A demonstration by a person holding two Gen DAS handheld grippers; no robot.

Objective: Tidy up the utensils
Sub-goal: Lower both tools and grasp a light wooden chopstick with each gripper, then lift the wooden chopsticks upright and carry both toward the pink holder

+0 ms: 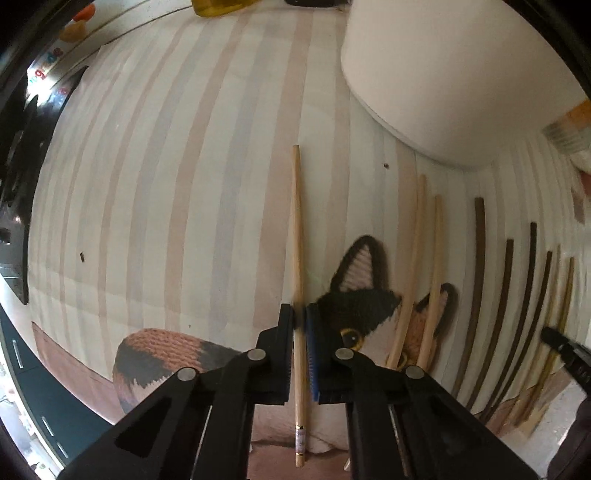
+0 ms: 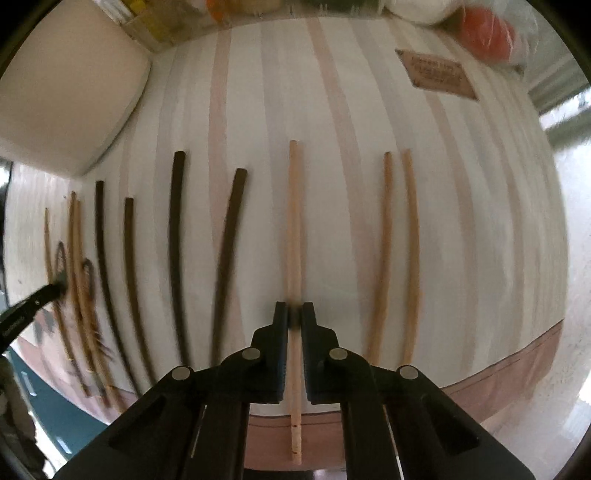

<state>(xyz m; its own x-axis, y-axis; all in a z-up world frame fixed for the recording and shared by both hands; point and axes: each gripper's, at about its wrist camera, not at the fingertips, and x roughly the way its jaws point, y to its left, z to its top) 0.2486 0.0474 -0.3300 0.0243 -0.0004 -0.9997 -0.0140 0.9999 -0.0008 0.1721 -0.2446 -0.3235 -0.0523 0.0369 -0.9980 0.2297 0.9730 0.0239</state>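
Observation:
A pale wooden chopstick [image 1: 296,221] lies lengthwise on the striped cloth [image 1: 166,203], and my left gripper [image 1: 300,314] points down with its pads pressed on the stick's lower half. In the right wrist view my right gripper [image 2: 294,312] is likewise shut on another pale chopstick [image 2: 293,221] lying on the cloth. Two more pale chopsticks [image 2: 384,240] lie to the right of it. Several dark chopsticks [image 2: 175,240] lie to the left in a row. A further pale pair [image 1: 417,251] rests over the woven cat picture [image 1: 362,295].
A white container [image 1: 443,74] stands at the back between the two grippers, also the white container [image 2: 62,92] at the upper left. A brown label [image 2: 436,74] and an orange object [image 2: 487,33] lie at the far right. The cloth's front edge [image 2: 498,369] runs close below.

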